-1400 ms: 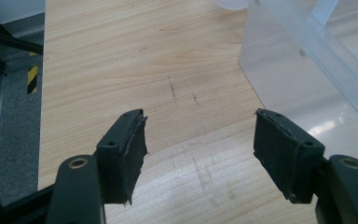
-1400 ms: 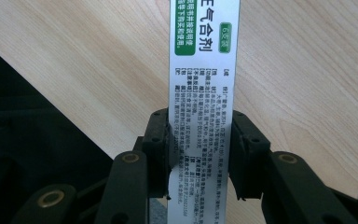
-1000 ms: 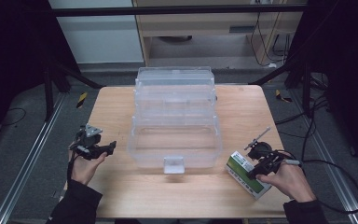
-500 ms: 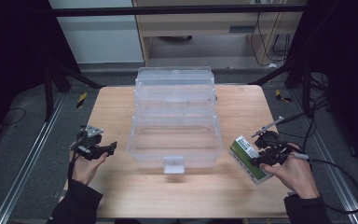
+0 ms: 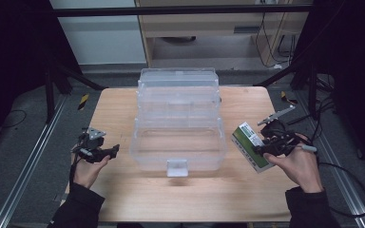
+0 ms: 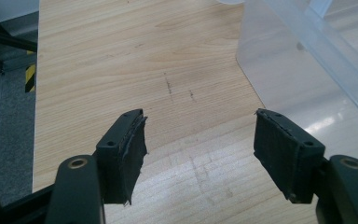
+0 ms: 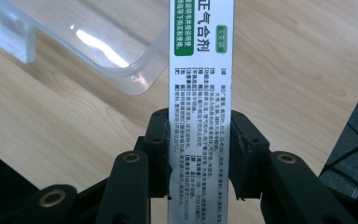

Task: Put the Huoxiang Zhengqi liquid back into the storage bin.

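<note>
Since a second ago, the right tool (image 5: 261,148) has lifted the green and white box (image 5: 250,146) up off the table (image 5: 171,199), and the box now hangs in the air, tipped on a slant. Going from left to right in the high view: the left tool (image 5: 111,151) sits at about 9 o'clock from the clear plastic bin (image 5: 178,118) and has stayed where it was. Its jaws stand wide apart with nothing between them, over bare wood just beside the bin's wall (image 6: 307,60). The big clear bin stands in the middle of the table with its small latch tab (image 5: 177,167) at 6 o'clock. At about 4 o'clock from the bin is the right tool. Its two black jaws squeeze the thin sides of the box (image 7: 200,93), which sticks out past a corner of the bin (image 7: 130,79).
</note>
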Motion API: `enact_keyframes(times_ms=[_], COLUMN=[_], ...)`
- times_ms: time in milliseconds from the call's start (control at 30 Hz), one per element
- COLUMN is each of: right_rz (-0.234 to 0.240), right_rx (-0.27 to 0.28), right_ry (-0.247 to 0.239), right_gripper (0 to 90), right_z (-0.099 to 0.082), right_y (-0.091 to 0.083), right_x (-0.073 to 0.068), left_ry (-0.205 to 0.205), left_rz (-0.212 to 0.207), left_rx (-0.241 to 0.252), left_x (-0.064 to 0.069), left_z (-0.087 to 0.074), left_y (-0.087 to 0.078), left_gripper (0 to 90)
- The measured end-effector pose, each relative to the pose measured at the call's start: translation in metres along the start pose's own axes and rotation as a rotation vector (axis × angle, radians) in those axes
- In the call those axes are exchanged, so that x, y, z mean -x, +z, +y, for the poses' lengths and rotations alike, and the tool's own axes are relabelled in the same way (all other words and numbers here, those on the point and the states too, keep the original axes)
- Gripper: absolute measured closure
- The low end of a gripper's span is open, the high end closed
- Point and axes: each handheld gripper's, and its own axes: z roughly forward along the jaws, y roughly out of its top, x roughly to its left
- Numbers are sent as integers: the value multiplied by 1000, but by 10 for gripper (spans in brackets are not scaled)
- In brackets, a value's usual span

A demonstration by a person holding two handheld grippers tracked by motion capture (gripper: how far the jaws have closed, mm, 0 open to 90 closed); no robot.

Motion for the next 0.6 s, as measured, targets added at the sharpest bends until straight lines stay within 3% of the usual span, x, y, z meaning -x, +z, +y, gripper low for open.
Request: enact_keyframes(times_ms=[200, 600], right_rz=[-4, 76], right_rx=[39, 91], right_ry=[-41, -115], right_gripper=[643, 643], right_z=[13, 40], right_y=[-7, -9], right_x=[-1, -9], left_ry=[-2, -2], left_rz=[-1, -2], left_rx=[1, -2], left_x=[0, -1], left_z=[0, -1], left_y=[0, 1], left_gripper=[331, 330])
